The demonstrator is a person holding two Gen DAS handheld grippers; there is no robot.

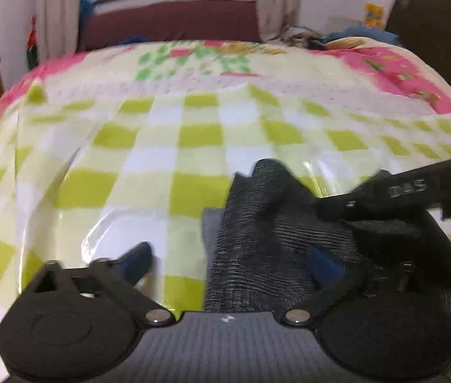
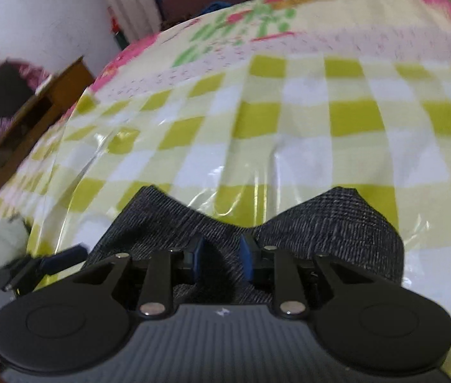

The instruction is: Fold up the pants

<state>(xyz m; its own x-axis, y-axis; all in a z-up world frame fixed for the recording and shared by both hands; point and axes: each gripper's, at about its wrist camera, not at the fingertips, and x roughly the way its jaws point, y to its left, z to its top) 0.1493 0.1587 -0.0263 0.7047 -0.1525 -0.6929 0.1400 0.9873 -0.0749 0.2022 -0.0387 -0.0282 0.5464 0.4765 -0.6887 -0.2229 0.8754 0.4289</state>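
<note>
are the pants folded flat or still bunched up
Bunched up. The dark grey pants rise in two peaks with a dip where the right gripper pinches them, above the checked sheet.

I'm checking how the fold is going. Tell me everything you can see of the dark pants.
The pants are dark grey, of a finely ribbed or woven-looking fabric, bunched on the clear plastic sheet that covers the green checked cloth. In the right wrist view, two peaks of cloth rise either side of the right gripper, whose blue fingers pinch a fold between them. In the left wrist view, the left gripper stands wide open; one finger overlaps the cloth, contact unclear.
</note>
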